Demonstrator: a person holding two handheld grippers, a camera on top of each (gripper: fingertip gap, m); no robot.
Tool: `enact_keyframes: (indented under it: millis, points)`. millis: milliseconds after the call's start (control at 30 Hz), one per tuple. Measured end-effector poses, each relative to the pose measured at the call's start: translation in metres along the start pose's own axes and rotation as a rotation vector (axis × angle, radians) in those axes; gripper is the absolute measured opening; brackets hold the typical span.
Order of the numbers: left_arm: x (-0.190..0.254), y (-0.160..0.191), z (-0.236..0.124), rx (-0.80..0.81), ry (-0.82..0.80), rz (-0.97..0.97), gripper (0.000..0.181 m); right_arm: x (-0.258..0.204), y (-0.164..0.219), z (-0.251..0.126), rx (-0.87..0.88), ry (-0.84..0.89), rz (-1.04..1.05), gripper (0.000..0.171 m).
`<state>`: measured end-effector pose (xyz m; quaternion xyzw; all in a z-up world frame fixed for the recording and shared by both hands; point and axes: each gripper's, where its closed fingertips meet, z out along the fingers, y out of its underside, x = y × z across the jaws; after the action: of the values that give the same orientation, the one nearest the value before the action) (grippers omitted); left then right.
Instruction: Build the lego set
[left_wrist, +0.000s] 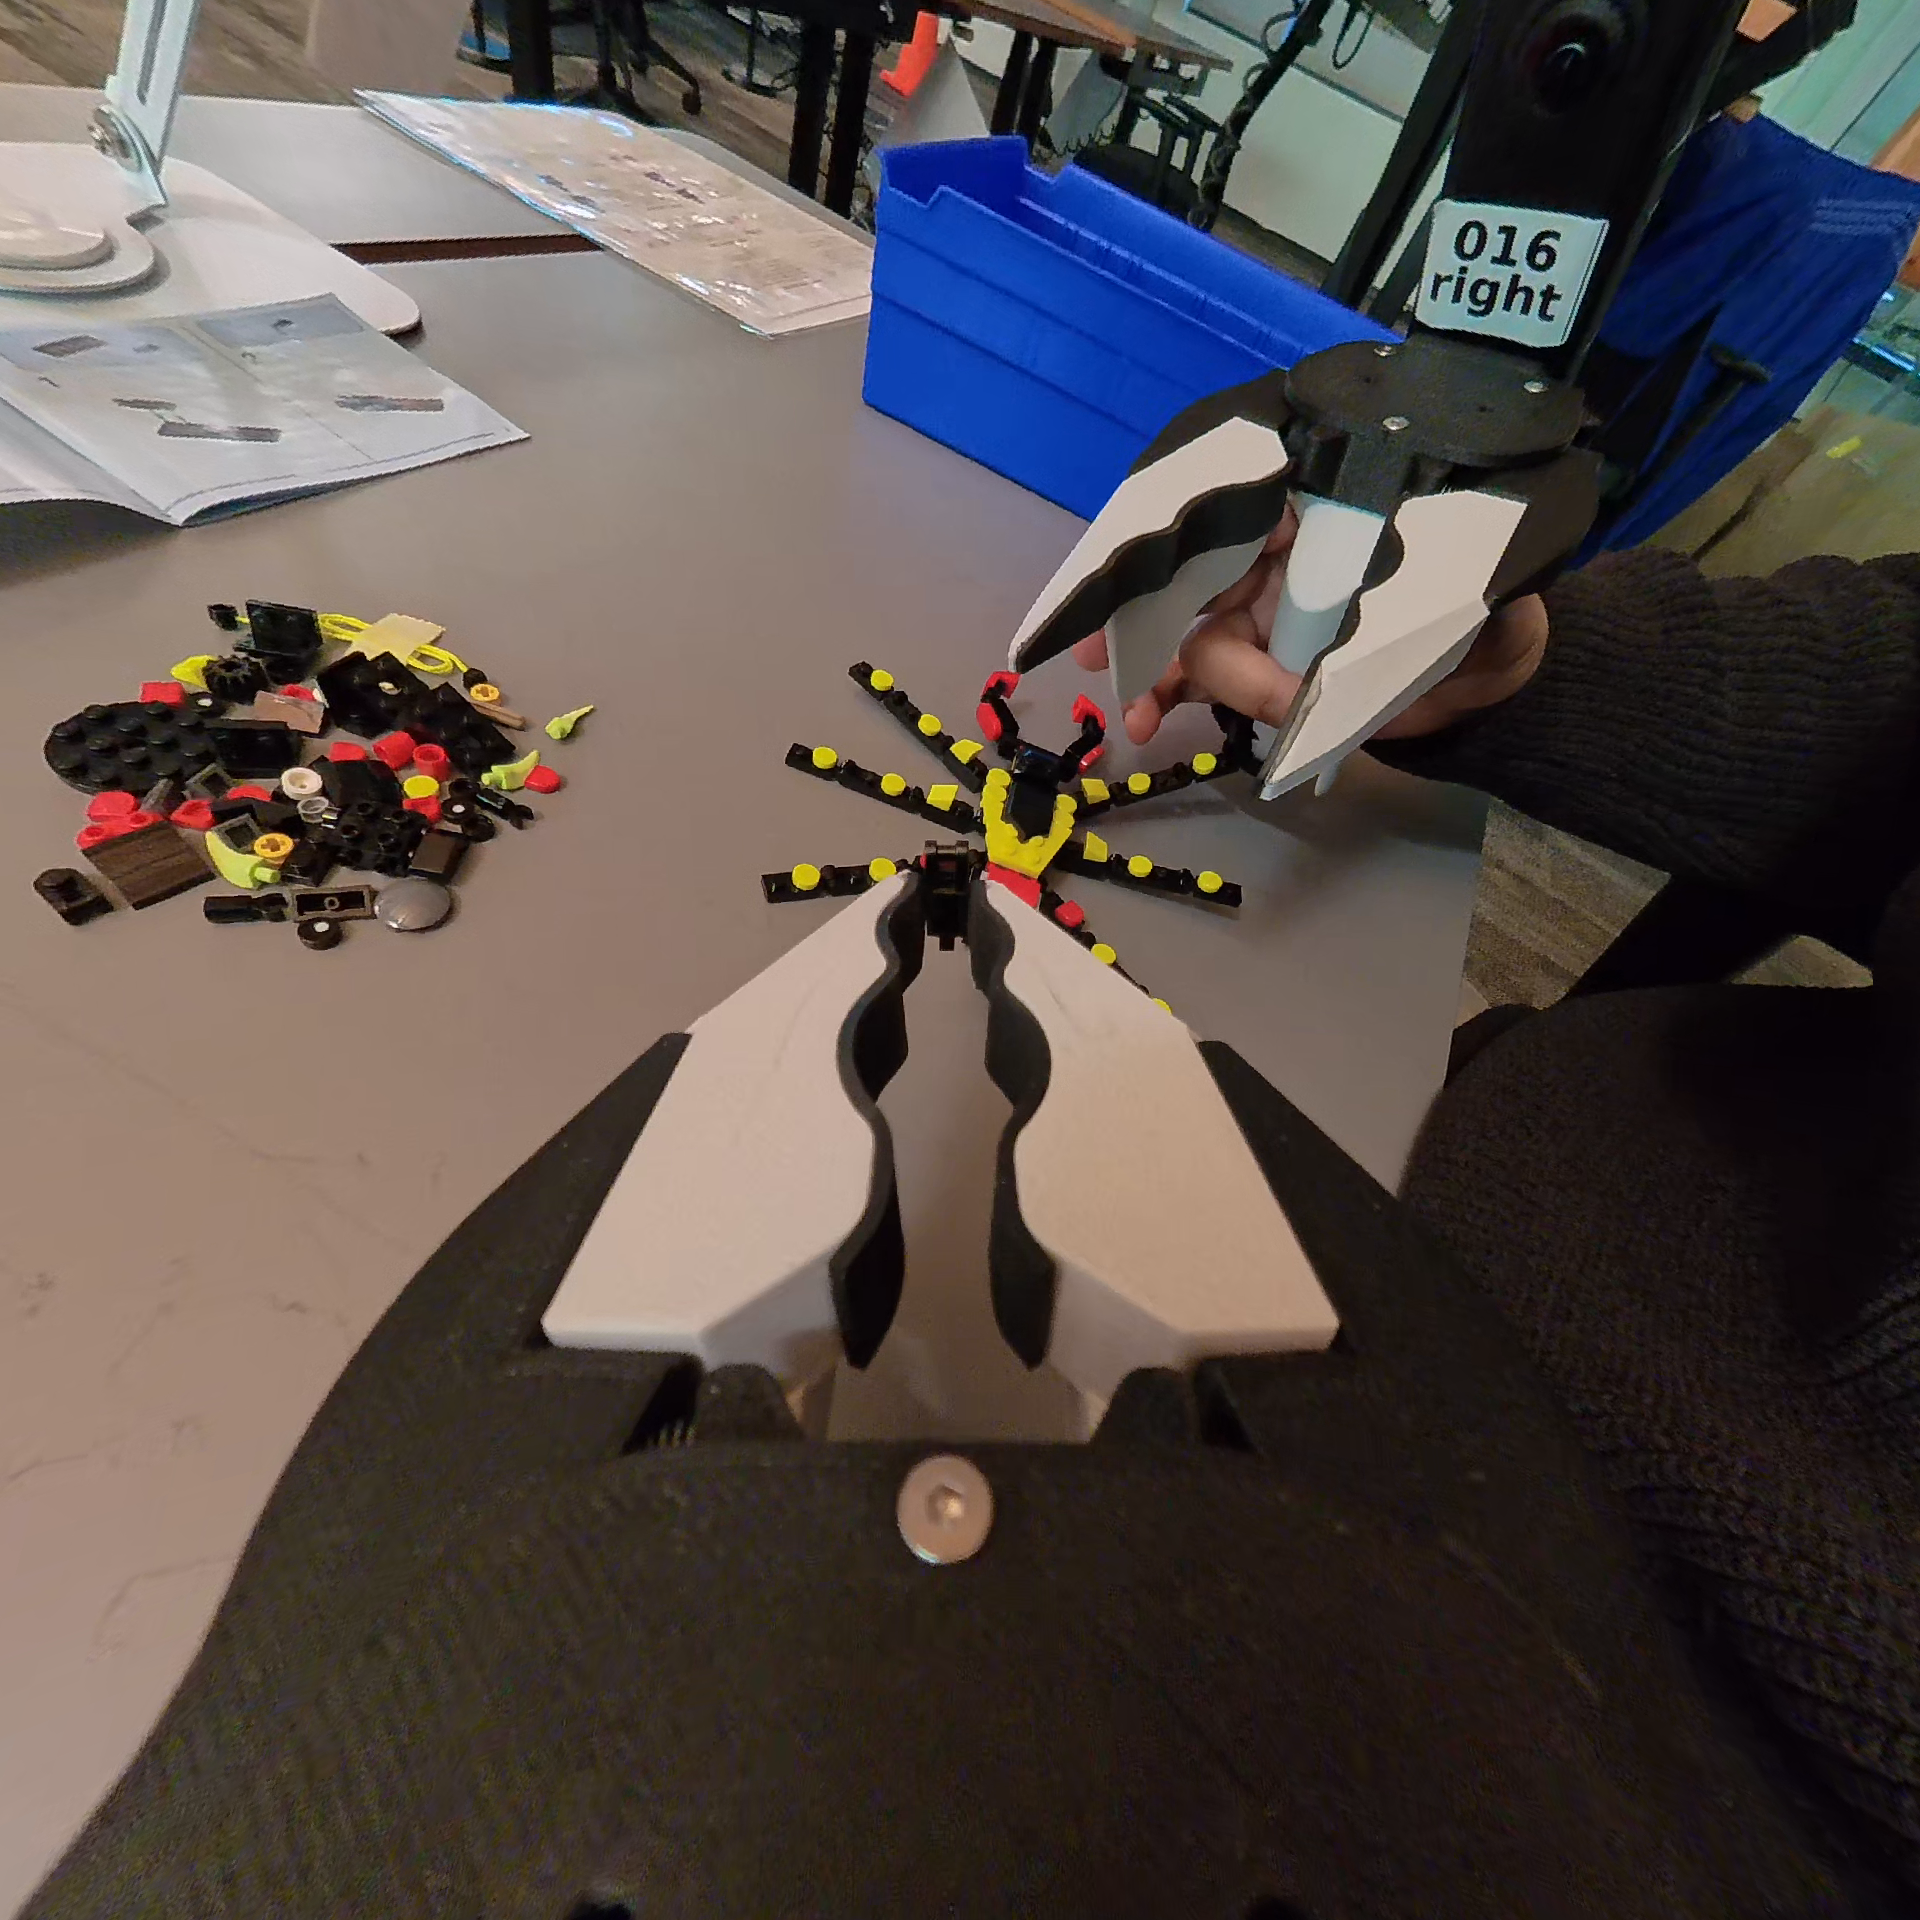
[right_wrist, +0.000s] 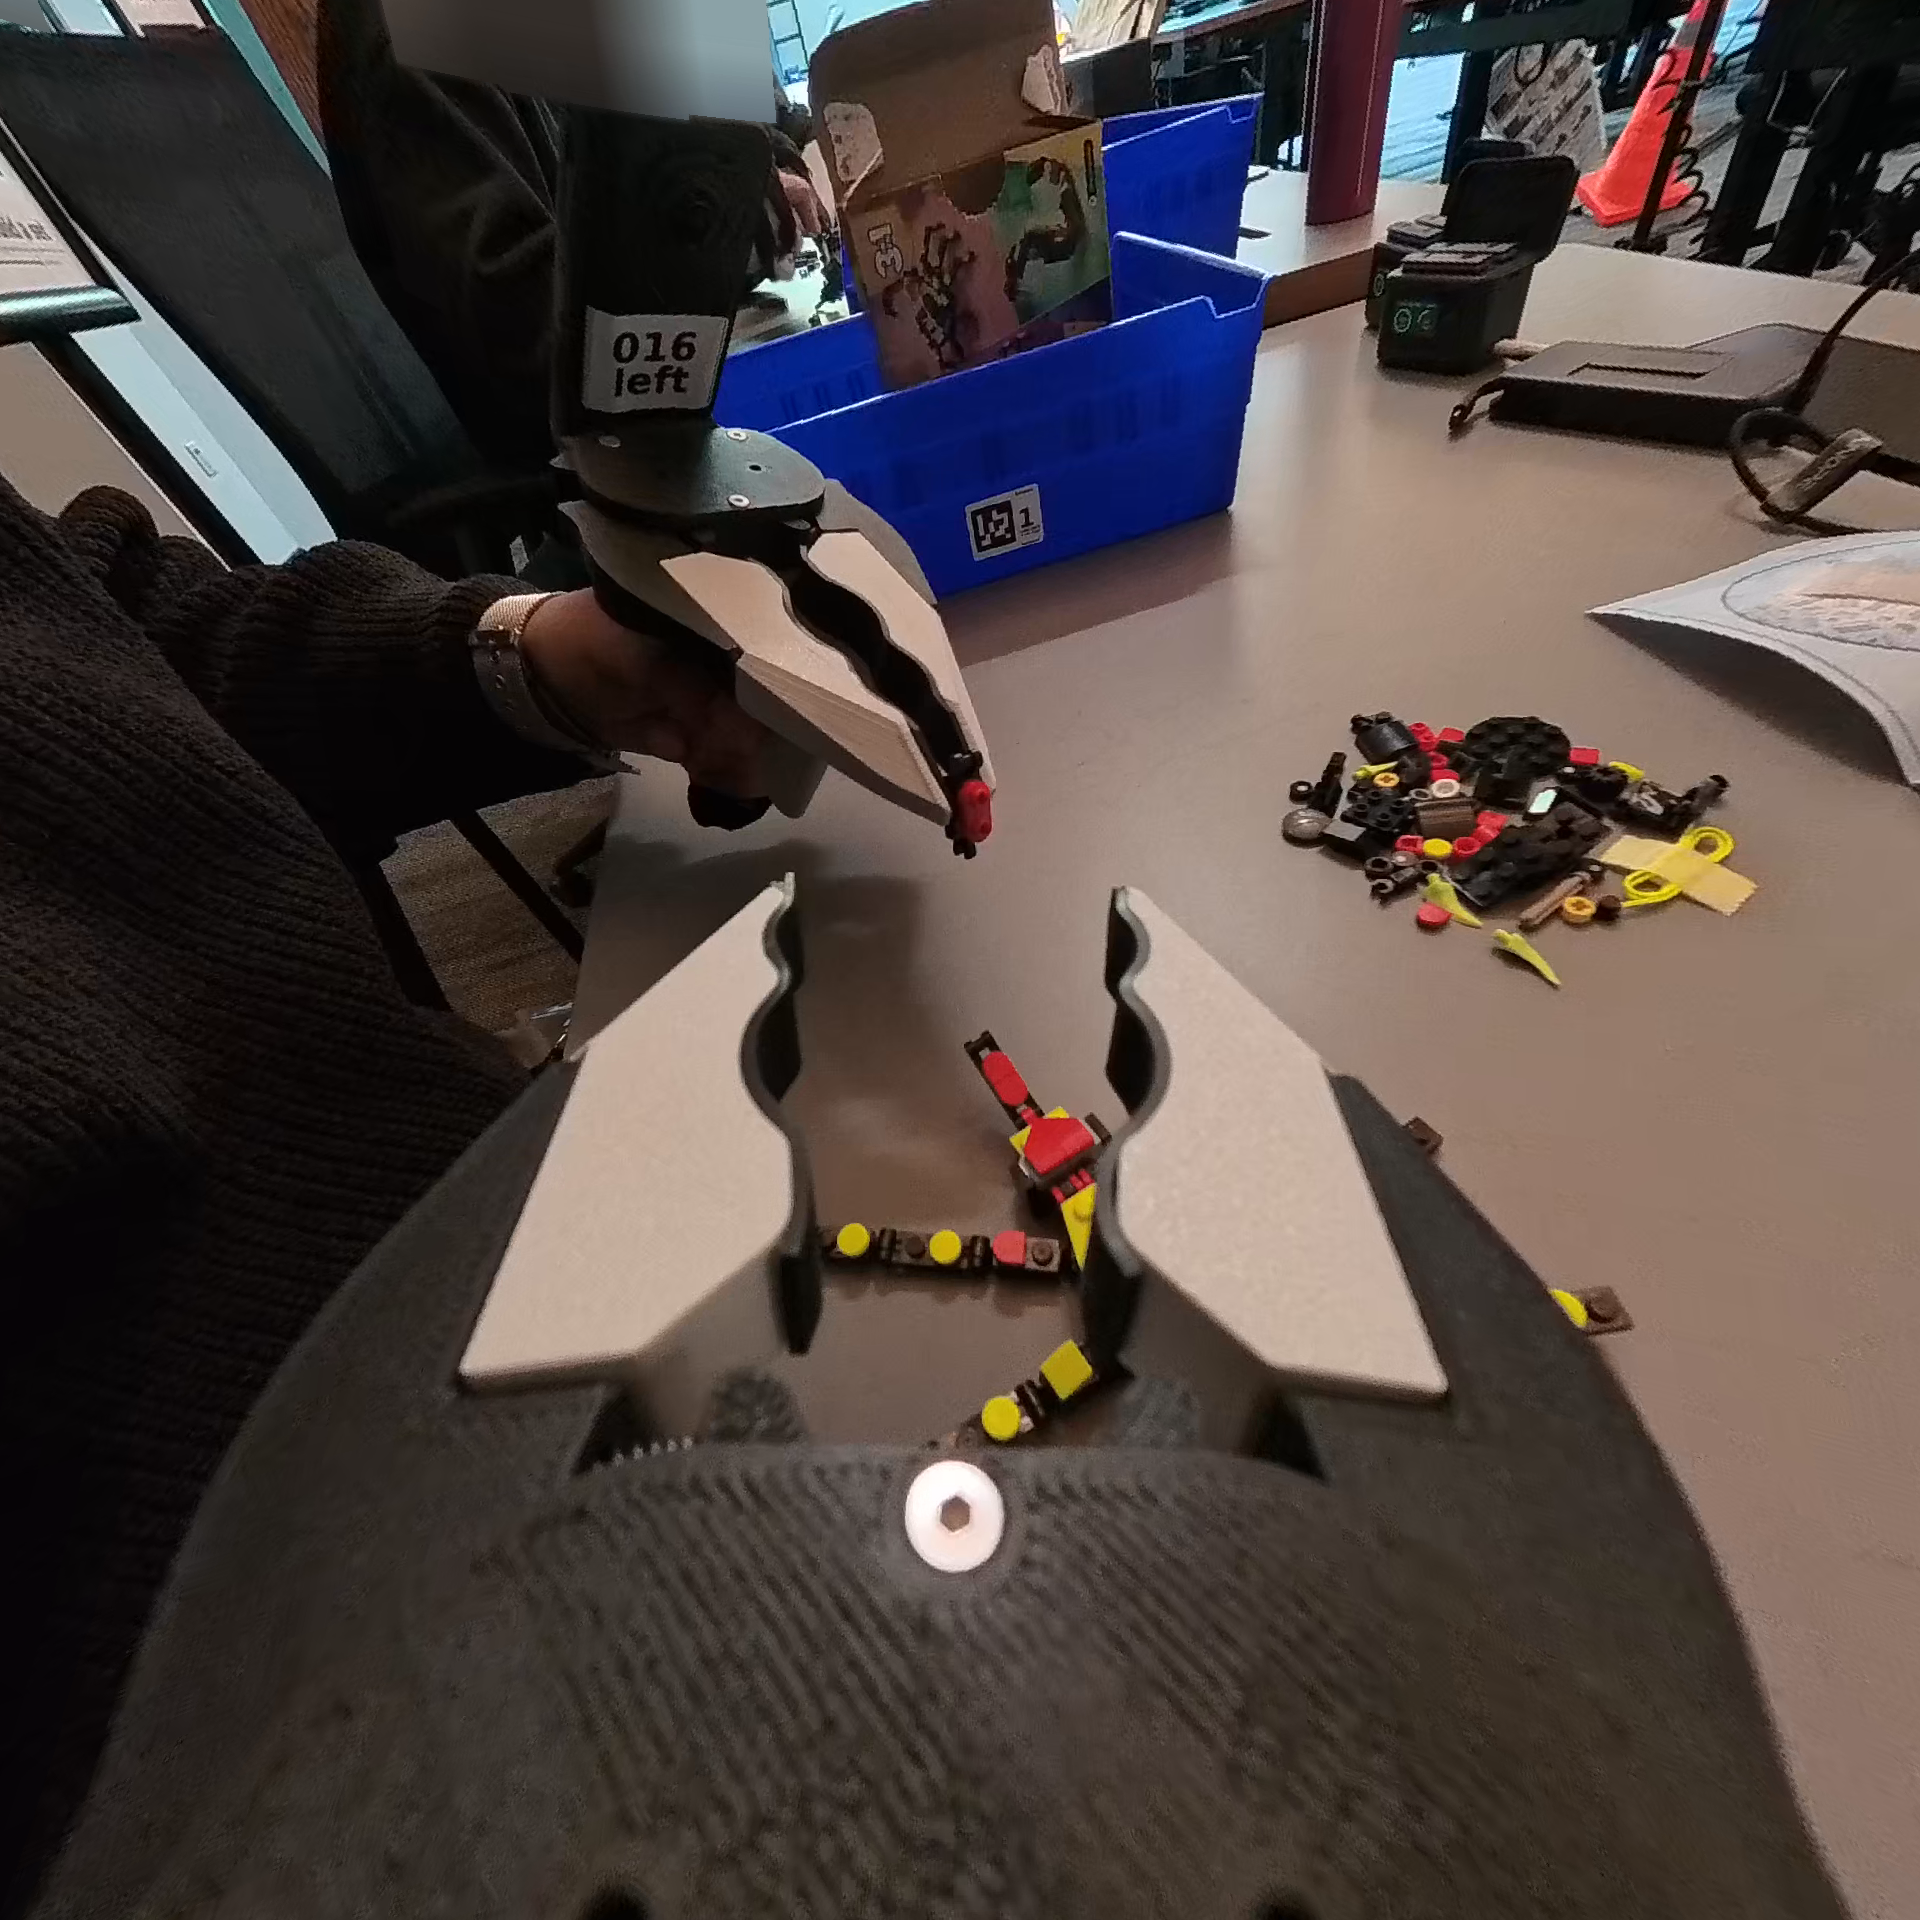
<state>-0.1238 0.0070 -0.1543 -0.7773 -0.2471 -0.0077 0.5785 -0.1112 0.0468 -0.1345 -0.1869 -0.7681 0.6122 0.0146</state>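
Note:
A black, yellow and red brick spider (left_wrist: 1023, 821) lies flat on the grey table (left_wrist: 644, 540) with its legs spread. My left gripper (left_wrist: 943, 896) is shut on a small black and red brick piece (left_wrist: 945, 868) and holds it just above the spider's rear. The right wrist view shows that piece (right_wrist: 975, 810) at the left gripper's tips (right_wrist: 961, 792), above the table. My right gripper (right_wrist: 951, 899) is open and empty, low over the spider (right_wrist: 1049, 1143), whose body and legs show between its fingers. In the left wrist view the right gripper (left_wrist: 1143, 727) straddles the spider's head end.
A pile of loose bricks (left_wrist: 301, 769) lies on the left, also seen in the right wrist view (right_wrist: 1507, 821). A blue bin (left_wrist: 1039, 312) stands behind, holding a cardboard box (right_wrist: 977, 260). An open booklet (left_wrist: 208, 405) and a lamp base (left_wrist: 156, 239) sit far left. The table edge (left_wrist: 1455, 935) is close on the right. The gap from one gripper's tips to the other's is roughly 6 cm.

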Motion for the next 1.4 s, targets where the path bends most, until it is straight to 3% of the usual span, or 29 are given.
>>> enact_keyframes:
  millis: [1400]
  points:
    - [0.0004, -0.0001, 0.0002, 0.001, 0.002, 0.0, 0.005, -0.0006, -0.0013, 0.0003, 0.003, 0.02, -0.051, 0.05]
